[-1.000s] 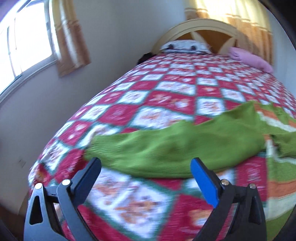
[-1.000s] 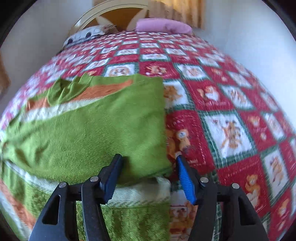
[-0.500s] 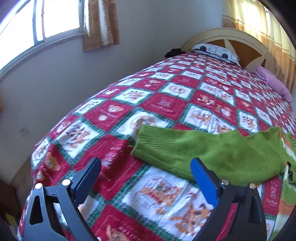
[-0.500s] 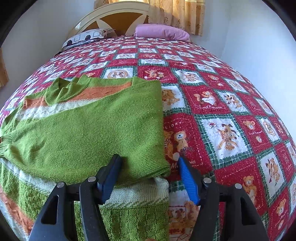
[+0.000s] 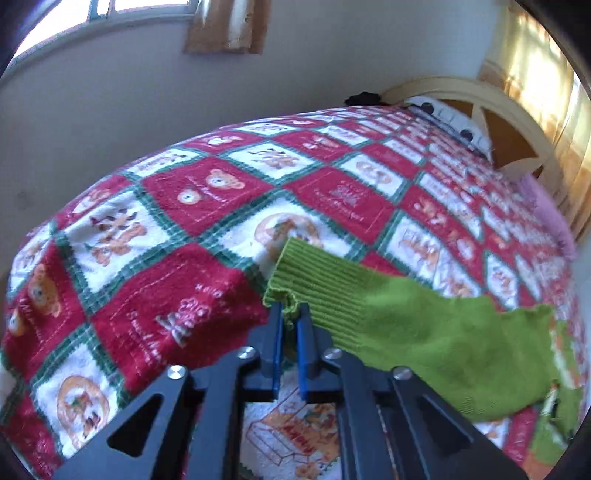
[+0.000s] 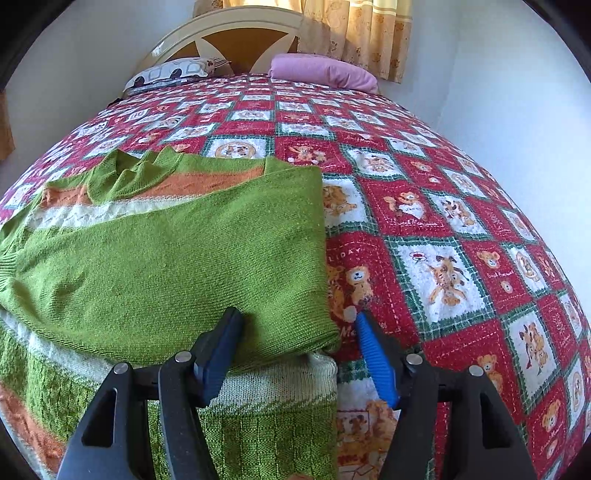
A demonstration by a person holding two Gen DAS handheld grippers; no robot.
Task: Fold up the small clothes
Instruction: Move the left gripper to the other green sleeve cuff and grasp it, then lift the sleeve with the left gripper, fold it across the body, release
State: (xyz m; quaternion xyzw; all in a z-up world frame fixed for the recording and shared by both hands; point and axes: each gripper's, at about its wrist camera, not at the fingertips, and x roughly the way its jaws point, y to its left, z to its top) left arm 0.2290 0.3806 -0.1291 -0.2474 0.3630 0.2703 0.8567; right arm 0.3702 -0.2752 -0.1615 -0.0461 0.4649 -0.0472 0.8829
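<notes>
A green knit sweater (image 6: 166, 266) with orange and white stripes lies flat on the bed, its right sleeve folded across the body. In the left wrist view the other sleeve (image 5: 424, 332) stretches out to the left over the blanket. My left gripper (image 5: 290, 310) is closing tight on the near corner of that sleeve's ribbed cuff (image 5: 306, 273), which is pinched between the blue pads. My right gripper (image 6: 295, 317) stands open astride the folded sleeve's lower right corner. One of its fingers rests on the green knit, the other on the blanket beside it.
A red, white and green teddy-bear blanket (image 6: 443, 221) covers the whole bed. A pink pillow (image 6: 321, 70) and a patterned pillow (image 6: 173, 70) lie by the cream headboard (image 6: 229, 29). Walls run close along both sides, with a window (image 5: 110, 11) on the left.
My left gripper swung left along the sleeve to its cuff, rolled, dropped lower and shut on the cuff's corner. The right gripper hardly moved and stayed open over the fold.
</notes>
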